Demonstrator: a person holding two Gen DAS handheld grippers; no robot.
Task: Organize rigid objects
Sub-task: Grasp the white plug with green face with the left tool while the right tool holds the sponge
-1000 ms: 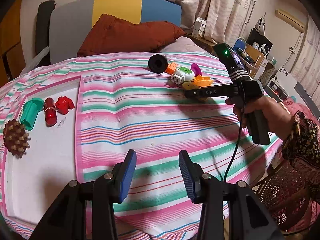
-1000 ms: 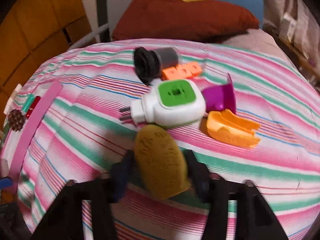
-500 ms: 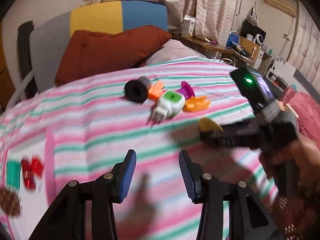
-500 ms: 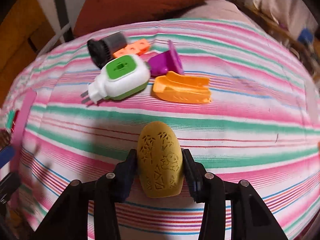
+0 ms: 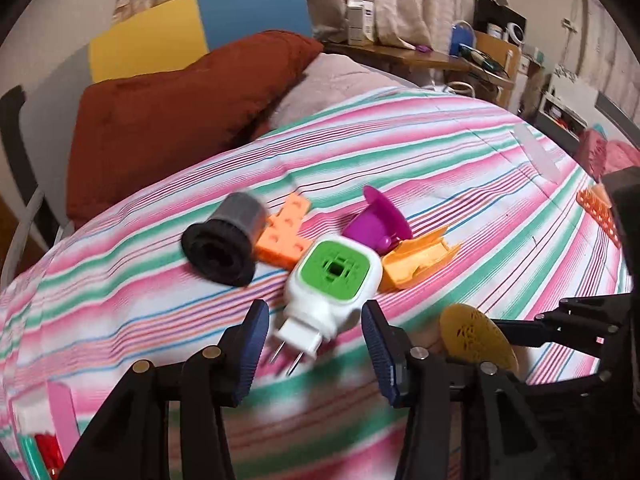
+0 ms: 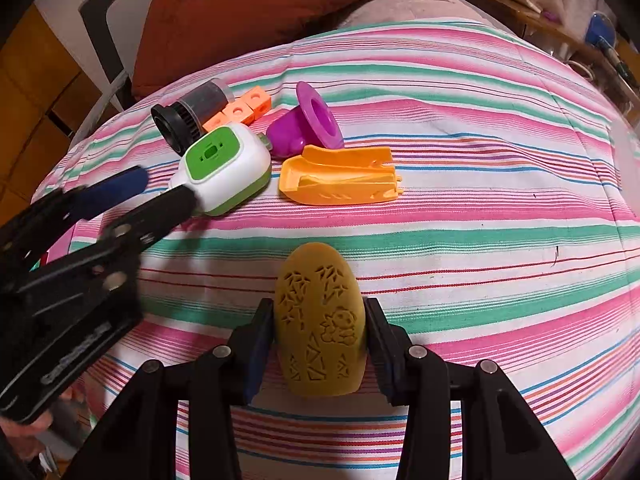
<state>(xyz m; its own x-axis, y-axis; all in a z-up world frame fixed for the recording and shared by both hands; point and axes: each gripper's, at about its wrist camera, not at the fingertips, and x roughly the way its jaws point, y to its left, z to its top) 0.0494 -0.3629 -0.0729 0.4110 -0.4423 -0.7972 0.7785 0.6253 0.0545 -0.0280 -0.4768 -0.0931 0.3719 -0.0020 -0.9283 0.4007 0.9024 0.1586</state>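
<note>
Striped bedspread [image 6: 480,208], pink, green and white, sloping away at the near and right edges; broad bare cloth to the right of the toy cluster and between the cluster and the right gripper. Rust-red pillow [image 5: 180,116] closing off the far side.

Right gripper [image 6: 320,340] clenched on a mustard-yellow oval piece [image 6: 320,320] with carved patterns, long axis running straight away along the fingers, rounded tip forward, raised just above the cloth.

Left gripper [image 5: 312,344] spread wide, either side of the plug end of a white and green plug-in device [image 5: 332,284], prongs pointing back toward the camera, long axis running away and slightly right.

Just behind: black ribbed cylinder [image 5: 224,244] lying on its side, orange block piece [image 5: 284,236], purple funnel shape [image 5: 376,220], orange scoop-like tray [image 5: 416,260] lying lengthwise left to right, all close together.
</note>
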